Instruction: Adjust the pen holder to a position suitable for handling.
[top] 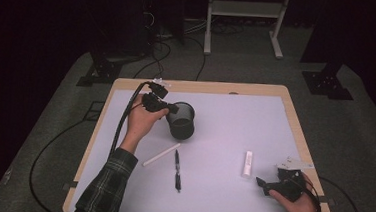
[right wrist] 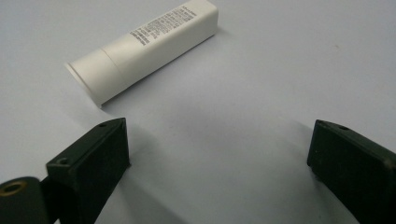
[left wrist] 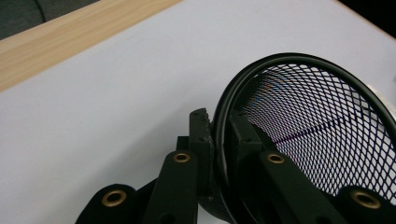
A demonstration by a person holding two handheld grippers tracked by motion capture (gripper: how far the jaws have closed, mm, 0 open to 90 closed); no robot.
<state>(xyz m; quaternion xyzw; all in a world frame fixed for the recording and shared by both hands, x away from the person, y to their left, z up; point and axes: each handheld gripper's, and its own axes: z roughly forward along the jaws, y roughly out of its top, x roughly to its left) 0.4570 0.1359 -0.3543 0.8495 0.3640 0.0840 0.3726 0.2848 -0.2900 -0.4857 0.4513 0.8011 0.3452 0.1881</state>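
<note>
On the left side of the worktop point(top: 235, 119), the left claw point(top: 168, 106) pinches the rim of a black mesh cup point(top: 181, 120). The claw is squeezed tight, with one jaw outside the cup's wall and one jaw inside it. In the left gripper view the mesh cup point(left wrist: 308, 121) leans over, so its open mouth shows. The cup sits near the back left part of the worktop, and the person's hand point(top: 142, 120) is just beside it.

Closer to the person, a thin white stick point(top: 161, 155) lies at a slant. Just right of it lies a black pen point(top: 177, 169). The two are near each other but do not touch.

Farther right lies a white tube point(top: 247, 164) with small print on its side, flat on the worktop.

At the far right the right claw point(top: 264, 185) rests low by the worktop's front edge. Its jaws stand wide apart and hold nothing. In the right gripper view the white tube point(right wrist: 144, 49) lies just ahead of the jaws, not between them.
</note>
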